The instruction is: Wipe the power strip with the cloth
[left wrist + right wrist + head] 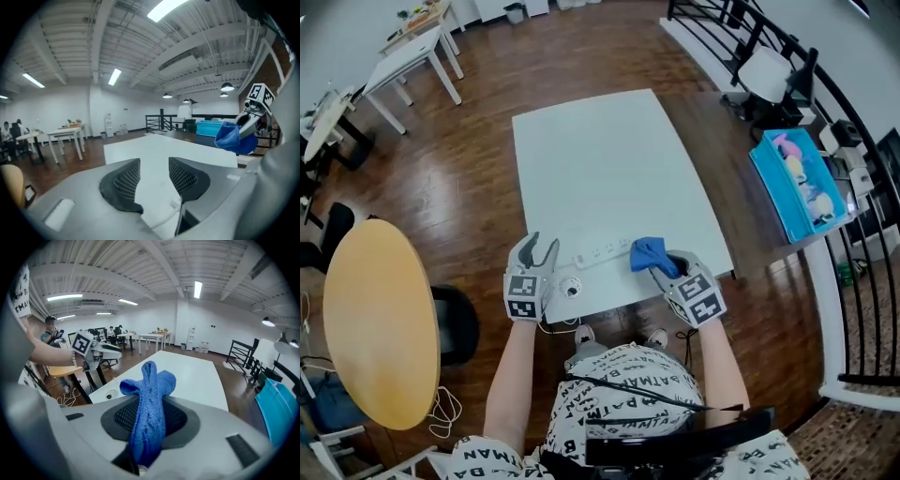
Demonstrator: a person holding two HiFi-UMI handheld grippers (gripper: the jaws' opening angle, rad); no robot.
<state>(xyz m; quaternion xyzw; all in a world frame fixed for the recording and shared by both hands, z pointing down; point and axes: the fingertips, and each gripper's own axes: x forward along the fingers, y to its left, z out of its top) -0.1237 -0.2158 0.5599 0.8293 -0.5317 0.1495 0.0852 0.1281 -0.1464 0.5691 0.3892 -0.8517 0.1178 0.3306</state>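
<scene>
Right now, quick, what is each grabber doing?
Left gripper: open, nothing between its jaws.
Right gripper: closed on the fluffy blue cloth.

Work table [609, 159], white, centre: 1.
Power strip [598, 252], at that table's 6 o'clock edge: 1.
Blue cloth [647, 249], just to 3 o'clock of the strip: 1.
Grippers: 2, namely left gripper [541, 246] and right gripper [661, 267].
Round white disc [572, 288], 7 o'clock of the strip: 1.
Round yellow table [370, 319], 8 o'clock: 1.
Blue bin [773, 187], 3 o'clock: 1; contents too small to count.
Side desks [411, 54], 11 o'clock: at least 2.
</scene>
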